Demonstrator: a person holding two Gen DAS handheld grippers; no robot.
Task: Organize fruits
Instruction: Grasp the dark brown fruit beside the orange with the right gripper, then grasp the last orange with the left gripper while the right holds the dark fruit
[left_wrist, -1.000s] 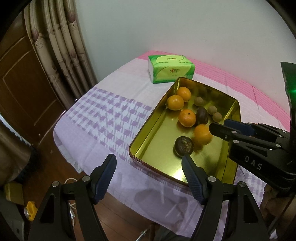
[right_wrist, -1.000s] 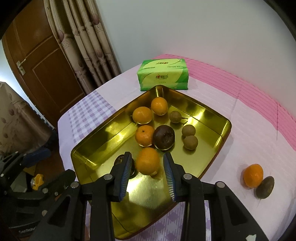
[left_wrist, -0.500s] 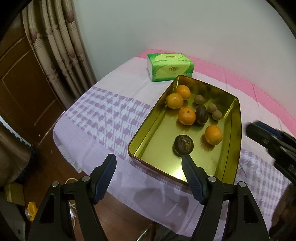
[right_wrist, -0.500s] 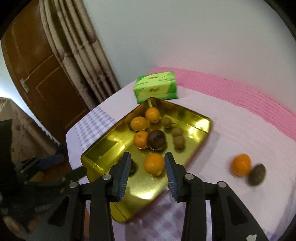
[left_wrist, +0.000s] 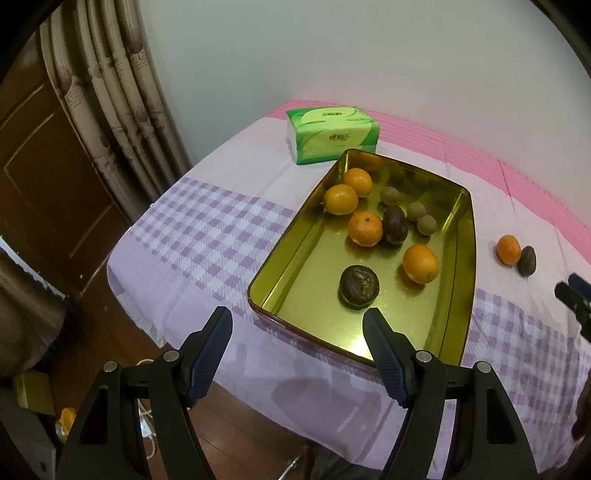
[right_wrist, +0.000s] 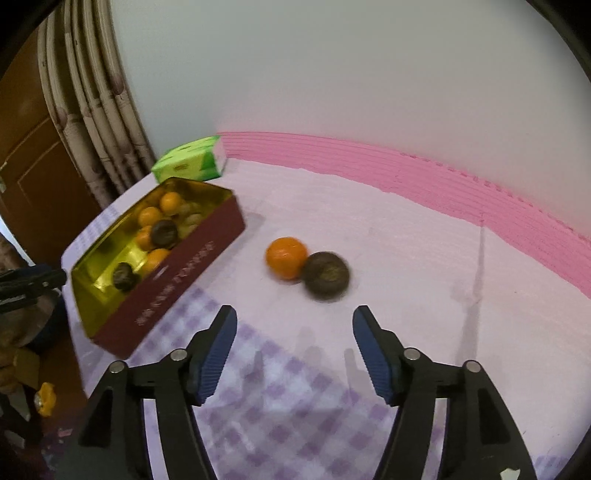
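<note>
Orange and dark brown, the two fruits left outside the tin (right_wrist: 177, 280) sit on the cloth (right_wrist: 369, 229) ahead of my right tongs (right_wrist: 293, 350): the orange (right_wrist: 286, 256) to the left, the dark fruit (right_wrist: 327, 275) touching it on the right. Those tongs have just been opening and now stand released, with nothing between them. Both fruits lie beyond the tips, roughly on the line the tongs point along, the dark one nearest their centre. Neither has a clear long axis from here; both look roundish, and the view is blurred.

My left tongs (left_wrist: 297, 350) hang off the near edge of the table, also released and empty, facing the tin's near end. From that side the pair (left_wrist: 515, 254) is far to the right, past the tin's far wall, so I judge the right hand is plainly the nearer one for this pick.

Because the fruits touch, I reckon closing on one may nudge the other. Six dark and four orange fruits already lie in the tin.
</note>
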